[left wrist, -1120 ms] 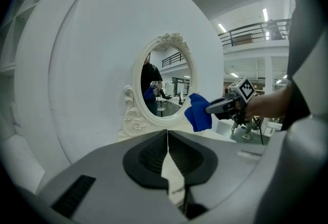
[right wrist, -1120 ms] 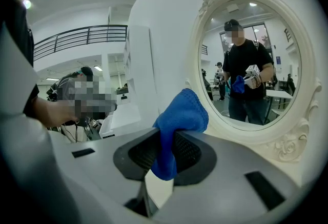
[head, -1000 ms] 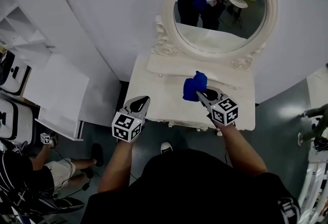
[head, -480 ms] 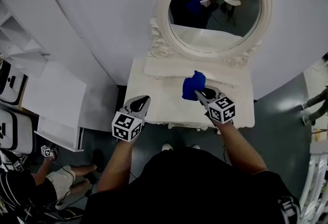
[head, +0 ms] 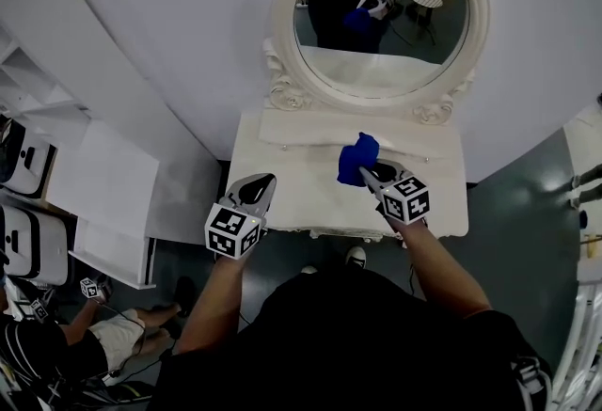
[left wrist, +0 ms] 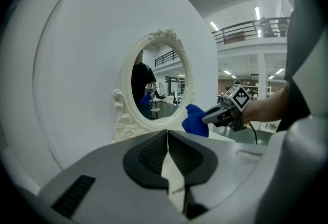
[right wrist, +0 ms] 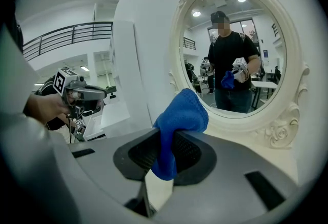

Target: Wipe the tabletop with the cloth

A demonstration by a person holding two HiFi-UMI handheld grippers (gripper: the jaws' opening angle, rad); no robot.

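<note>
Ornate round mirror [head: 381,19]; white shelf unit [head: 103,179] at left.

In the frame's middle the bench [head: 301,191] lies bare between the left tongs [head: 266,181] at its lower left edge and the right tongs [head: 366,172], which clamp the cloth [head: 357,157] right of centre. The mirror [head: 376,23] and wall [head: 179,42] block its upper edge.

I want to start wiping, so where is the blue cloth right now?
In the head view the blue cloth is pinched in the right gripper, above the middle of the white tabletop, just in front of the round mirror.
</note>
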